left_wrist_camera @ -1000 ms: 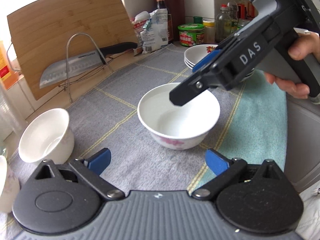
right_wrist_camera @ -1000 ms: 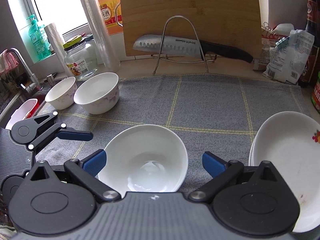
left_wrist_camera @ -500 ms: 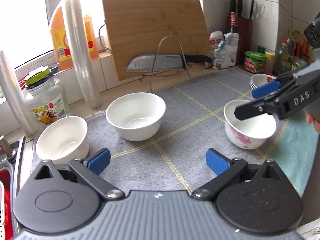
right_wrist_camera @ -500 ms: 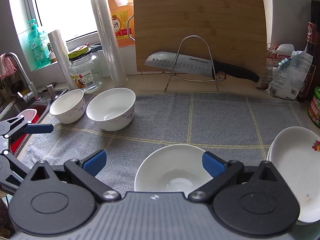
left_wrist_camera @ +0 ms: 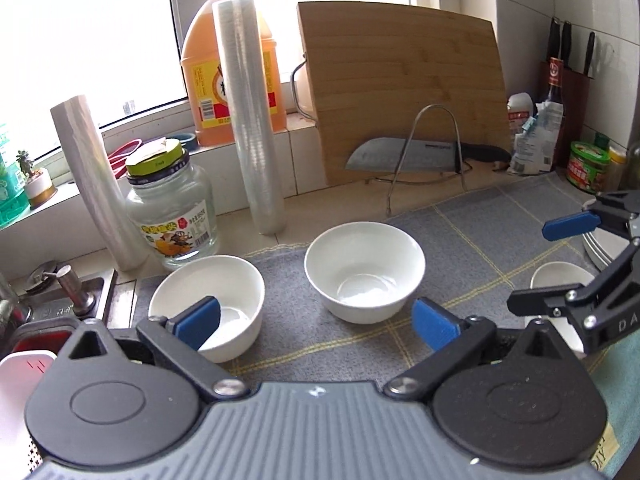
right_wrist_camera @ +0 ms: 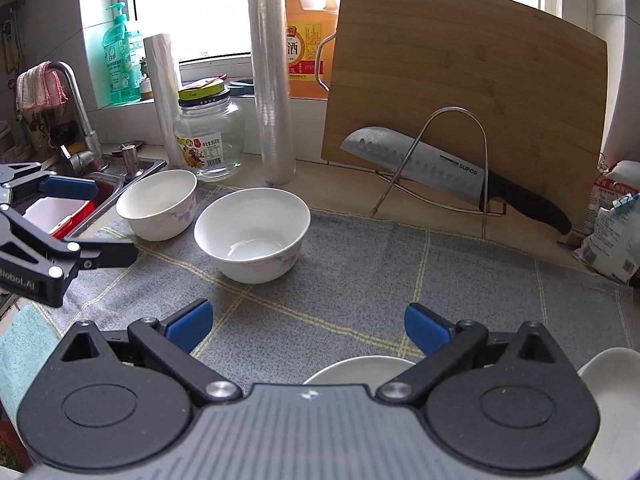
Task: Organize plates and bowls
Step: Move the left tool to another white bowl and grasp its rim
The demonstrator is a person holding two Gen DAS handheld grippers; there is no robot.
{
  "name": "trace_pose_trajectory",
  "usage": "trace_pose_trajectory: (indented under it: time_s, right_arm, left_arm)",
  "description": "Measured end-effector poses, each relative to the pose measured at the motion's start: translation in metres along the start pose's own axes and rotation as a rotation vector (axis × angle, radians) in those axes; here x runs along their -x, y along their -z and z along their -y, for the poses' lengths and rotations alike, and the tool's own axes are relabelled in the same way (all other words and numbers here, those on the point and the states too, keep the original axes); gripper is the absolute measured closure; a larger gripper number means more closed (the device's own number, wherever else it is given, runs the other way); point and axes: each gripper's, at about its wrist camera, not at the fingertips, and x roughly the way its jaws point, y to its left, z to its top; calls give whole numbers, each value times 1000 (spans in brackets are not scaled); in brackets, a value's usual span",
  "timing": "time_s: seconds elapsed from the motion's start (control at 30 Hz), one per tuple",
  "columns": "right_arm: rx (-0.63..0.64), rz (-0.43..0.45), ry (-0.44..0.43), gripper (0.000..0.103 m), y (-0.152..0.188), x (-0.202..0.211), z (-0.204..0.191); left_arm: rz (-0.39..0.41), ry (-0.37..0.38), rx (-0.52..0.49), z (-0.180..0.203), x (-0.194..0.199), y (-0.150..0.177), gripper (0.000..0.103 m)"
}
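Two white bowls stand side by side on the grey mat (right_wrist_camera: pixel 440 280): a smaller bowl (left_wrist_camera: pixel 208 300) (right_wrist_camera: pixel 158 204) near the sink and a wider bowl (left_wrist_camera: pixel 364 270) (right_wrist_camera: pixel 252 232) to its right. My left gripper (left_wrist_camera: pixel 316 324) (right_wrist_camera: pixel 96 220) is open, just short of these two, with nothing between its fingers. A third bowl (left_wrist_camera: pixel 560 280) (right_wrist_camera: pixel 360 368) sits further right, partly hidden under my right gripper (right_wrist_camera: pixel 306 326) (left_wrist_camera: pixel 540 264), which is open and empty above it. A stack of white plates (left_wrist_camera: pixel 604 248) (right_wrist_camera: pixel 612 400) lies at the far right.
A bamboo cutting board (right_wrist_camera: pixel 460 92) leans at the back behind a knife (right_wrist_camera: pixel 440 168) on a wire rack. A glass jar (left_wrist_camera: pixel 172 204), two film rolls (left_wrist_camera: pixel 252 120) and an oil bottle (left_wrist_camera: pixel 224 68) line the back. The sink (right_wrist_camera: pixel 100 184) lies left.
The left gripper has swung left, away from the flowered bowl toward the two bowls near the sink. The right gripper has pulled back and risen, so its bowl now shows only below the fingers.
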Motion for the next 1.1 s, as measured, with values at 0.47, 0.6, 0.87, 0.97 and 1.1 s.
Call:
trace_pose_trajectory:
  time_s: [0.47, 0.6, 0.87, 0.97, 1.1]
  right_arm:
    - [16, -9, 66, 0, -24, -33, -35]
    - [40, -37, 51, 0, -28, -48, -42]
    - [22, -88, 14, 0, -37, -82, -47]
    - [27, -101, 20, 0, -38, -93, -49]
    - [32, -120, 6, 1, -38, -103, -49]
  left_arm:
    - [-126, 196, -107, -20, -79, -63, 1]
    - [-171, 261, -107, -18, -102, -69, 1]
    - [-250, 305, -174, -8, -136, -68, 5]
    - [-271, 320, -187, -5, -144, -67, 11]
    - [-290, 348, -181, -5, -152, -67, 17]
